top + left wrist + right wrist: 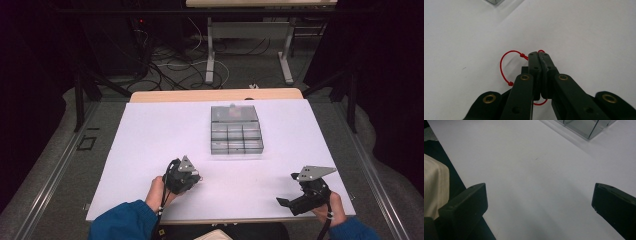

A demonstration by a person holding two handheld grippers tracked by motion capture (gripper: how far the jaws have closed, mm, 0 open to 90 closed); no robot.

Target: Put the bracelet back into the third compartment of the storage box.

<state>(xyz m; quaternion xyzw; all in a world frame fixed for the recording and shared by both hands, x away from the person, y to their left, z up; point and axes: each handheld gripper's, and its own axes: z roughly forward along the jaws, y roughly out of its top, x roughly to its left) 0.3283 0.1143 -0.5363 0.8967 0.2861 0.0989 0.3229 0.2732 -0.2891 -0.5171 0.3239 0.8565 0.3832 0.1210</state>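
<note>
A: In the high view, what is being seen nearest the camera?

B: Blue sleeves (125, 220) are being shown at the bottom edge. The left gripper (192, 178) is being held low over the white table sheet (150, 135), and the right gripper (287, 189) is being held near the sheet's front right corner. A clear compartment box (236, 130) is being left well apart from both, toward the far middle.

A: And in the left gripper view?

B: The jaws are being pressed together on a red string loop (503, 67), which is lying on the sheet and curving out to their left.

A: The right gripper view?

B: The jaws are being held wide apart with nothing between them; a corner of the box (586, 126) is being shown at the top.
</note>
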